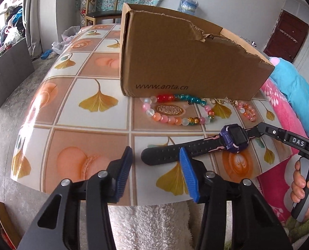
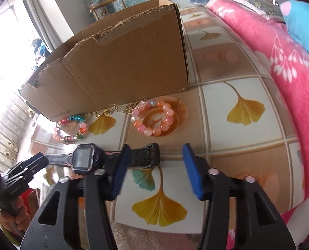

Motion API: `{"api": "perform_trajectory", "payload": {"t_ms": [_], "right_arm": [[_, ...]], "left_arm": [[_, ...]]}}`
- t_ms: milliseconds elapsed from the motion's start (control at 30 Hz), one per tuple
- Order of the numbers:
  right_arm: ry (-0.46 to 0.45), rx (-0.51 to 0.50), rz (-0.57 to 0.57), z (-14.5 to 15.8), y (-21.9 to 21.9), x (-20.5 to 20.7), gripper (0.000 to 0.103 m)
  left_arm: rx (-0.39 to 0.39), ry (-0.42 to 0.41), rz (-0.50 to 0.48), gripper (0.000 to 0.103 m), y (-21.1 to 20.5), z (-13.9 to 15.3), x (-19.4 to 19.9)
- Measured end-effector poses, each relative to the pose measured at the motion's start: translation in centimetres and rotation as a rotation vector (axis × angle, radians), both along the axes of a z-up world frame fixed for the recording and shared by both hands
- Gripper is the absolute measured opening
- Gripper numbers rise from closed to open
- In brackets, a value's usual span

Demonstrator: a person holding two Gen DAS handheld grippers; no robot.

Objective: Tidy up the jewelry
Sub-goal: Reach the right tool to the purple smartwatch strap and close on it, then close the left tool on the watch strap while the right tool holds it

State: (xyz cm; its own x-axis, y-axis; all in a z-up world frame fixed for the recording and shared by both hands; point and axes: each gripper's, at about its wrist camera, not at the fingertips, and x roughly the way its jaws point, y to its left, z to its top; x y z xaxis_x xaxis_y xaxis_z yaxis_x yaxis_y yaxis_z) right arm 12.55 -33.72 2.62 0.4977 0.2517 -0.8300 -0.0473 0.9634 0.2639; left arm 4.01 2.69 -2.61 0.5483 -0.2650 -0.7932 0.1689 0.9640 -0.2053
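Observation:
A purple and black smartwatch (image 1: 234, 138) lies flat on the patterned table, strap stretched left to right; it also shows in the right wrist view (image 2: 83, 160). A long multicoloured bead bracelet (image 1: 175, 112) and a small pink-orange bead bracelet (image 1: 247, 111) lie in front of a torn cardboard box (image 1: 185, 62). A gold chain (image 1: 225, 101) lies against the box. My left gripper (image 1: 156, 162) is open over the strap's left end. My right gripper (image 2: 156, 164) is open by the strap's buckle end (image 2: 148, 154). The small bracelet (image 2: 154, 117) lies just beyond it.
The table (image 1: 91, 125) ends close in front of both grippers, with white fleece below. Pink and blue bedding (image 2: 290, 73) lies along the right side. A wooden chair (image 1: 101, 6) stands behind the table. The box (image 2: 116, 66) is open at the top.

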Motion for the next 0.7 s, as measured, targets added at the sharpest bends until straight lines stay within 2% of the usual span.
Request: {"api": "perform_trajectory", "payload": {"t_ms": [100,267,367,567,700], "right_arm": [[-0.012,-0.062,0.008,-0.1,0.7,0.4,0.031],[-0.016,-0.078,0.028,-0.1,1.6,0.4,0.016],[-0.015,-0.073,0.022,-0.1,1.6,0.4,0.015],[-0.018,-0.068,0.02,-0.1,1.9,-0.1,0.015],[-0.02,-0.066,0.018,-0.1,1.9,-0.2,0.015]], "left_arm": [[-0.02,0.012,-0.001,0.046,0.1,0.0,0.3],[-0.14,0.041,0.004,0.046,1.0,0.0,0.6],[-0.229,0.045,0.02,0.046,1.9,0.2,0.4],[-0.381,-0.011,0.001,0.045,2.3,1.6,-0.5],[-0.409,-0.016,0.001,0.045,1.8,1.6,-0.2]]}}
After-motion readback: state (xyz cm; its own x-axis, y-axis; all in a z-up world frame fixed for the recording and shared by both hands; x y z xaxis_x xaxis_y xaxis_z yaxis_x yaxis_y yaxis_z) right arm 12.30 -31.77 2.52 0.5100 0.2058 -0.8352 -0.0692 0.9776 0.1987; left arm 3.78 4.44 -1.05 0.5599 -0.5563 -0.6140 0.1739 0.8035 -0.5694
